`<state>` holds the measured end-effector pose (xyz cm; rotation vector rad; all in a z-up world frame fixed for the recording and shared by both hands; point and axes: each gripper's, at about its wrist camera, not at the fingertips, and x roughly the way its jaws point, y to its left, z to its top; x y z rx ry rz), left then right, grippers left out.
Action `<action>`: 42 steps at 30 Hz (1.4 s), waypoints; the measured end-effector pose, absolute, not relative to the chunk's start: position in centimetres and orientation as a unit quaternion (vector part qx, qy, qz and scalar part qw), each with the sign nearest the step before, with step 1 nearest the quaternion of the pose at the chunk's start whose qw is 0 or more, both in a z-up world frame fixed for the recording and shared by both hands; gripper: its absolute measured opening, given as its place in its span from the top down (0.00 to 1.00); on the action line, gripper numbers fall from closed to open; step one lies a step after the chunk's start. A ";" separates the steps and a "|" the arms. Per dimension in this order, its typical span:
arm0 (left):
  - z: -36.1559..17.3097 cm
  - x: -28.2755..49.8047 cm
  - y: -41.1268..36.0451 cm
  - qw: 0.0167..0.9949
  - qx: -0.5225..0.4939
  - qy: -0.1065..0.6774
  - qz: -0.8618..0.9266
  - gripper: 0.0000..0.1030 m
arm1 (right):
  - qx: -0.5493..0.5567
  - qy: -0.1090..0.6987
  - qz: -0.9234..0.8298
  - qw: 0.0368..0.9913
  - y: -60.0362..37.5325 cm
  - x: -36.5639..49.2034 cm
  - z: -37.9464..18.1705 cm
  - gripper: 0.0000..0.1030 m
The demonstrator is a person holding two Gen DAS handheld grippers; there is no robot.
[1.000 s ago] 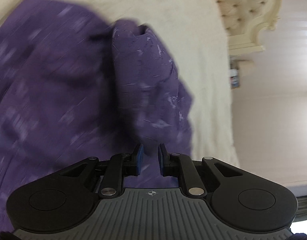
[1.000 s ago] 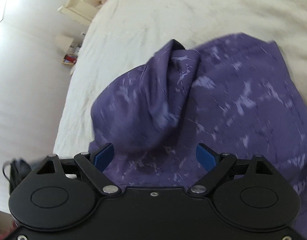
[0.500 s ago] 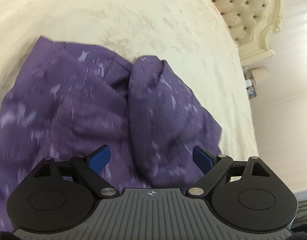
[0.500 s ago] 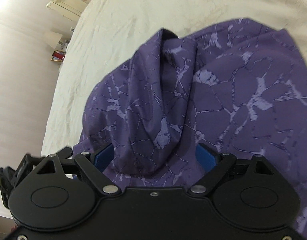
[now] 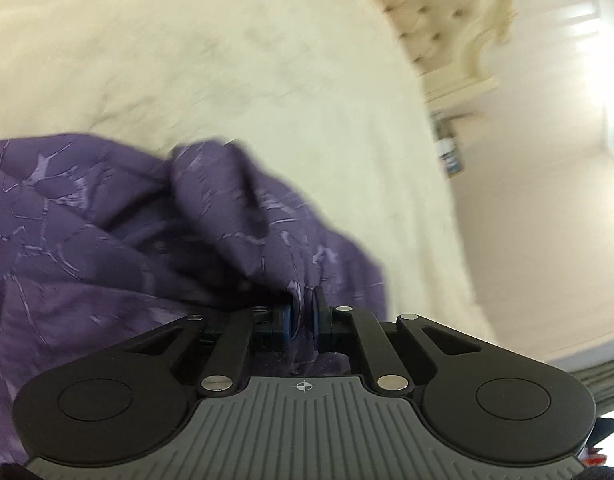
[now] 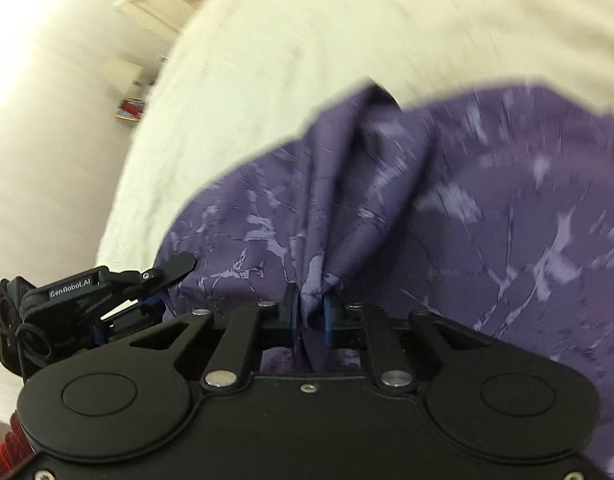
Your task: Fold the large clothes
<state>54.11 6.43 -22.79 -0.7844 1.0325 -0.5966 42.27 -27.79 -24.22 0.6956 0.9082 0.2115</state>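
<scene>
Cloth: purple garment (image 5: 107, 248) bunched on the bed (image 5: 227, 60) | left hand-held gripper (image 5: 303, 316) and right hand-held gripper (image 6: 310, 312) just snapped closed, each pinching a fold in front | risk: thin pinch slips, or bunched layers lift together

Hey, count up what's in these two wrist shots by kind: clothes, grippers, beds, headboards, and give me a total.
Purple garment: 1, bunched on the bed
Grippers: 2, left gripper and right gripper, each shut on a fold of the garment
Cream bed: 1
Tufted headboard: 1
Total: 5
</scene>
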 end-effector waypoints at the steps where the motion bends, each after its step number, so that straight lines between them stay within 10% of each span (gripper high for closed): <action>1: -21.9 53.2 6.6 0.759 -0.364 0.463 -0.278 0.92 | 0.325 0.421 0.106 0.840 -27.9 41.6 -23.3 0.81; 6: -21.4 48.7 7.2 0.774 -0.328 0.463 -0.281 0.92 | 0.314 0.418 0.101 0.846 -29.1 38.0 -21.8 0.80; 10: -25.9 46.5 7.7 0.778 -0.263 0.517 -0.243 0.91 | 0.282 0.466 0.052 0.837 -29.7 37.3 -24.4 0.56; 19: -25.2 46.1 11.4 0.802 -0.250 0.507 -0.192 0.88 | 0.209 0.438 0.032 0.874 -30.2 36.9 -22.4 0.54; 25: -25.5 49.4 10.7 0.794 -0.299 0.491 -0.196 0.39 | 0.185 0.435 0.038 0.880 -29.1 39.9 -22.7 0.51; 30: -27.1 52.2 8.2 0.776 -0.311 0.511 -0.201 0.41 | 0.157 0.445 0.047 0.880 -27.5 40.0 -22.7 0.54; 32: -27.8 52.6 8.1 0.754 -0.340 0.515 -0.223 0.63 | 0.150 0.453 0.048 0.877 -27.0 40.3 -23.0 0.82; 33: -27.6 52.6 8.0 0.762 -0.335 0.511 -0.218 0.95 | 0.155 0.453 0.052 0.877 -26.7 40.3 -22.9 0.88; 42: -27.4 52.5 10.4 0.796 -0.274 0.506 -0.186 0.81 | 0.209 0.440 0.032 0.872 -28.9 39.3 -24.1 0.88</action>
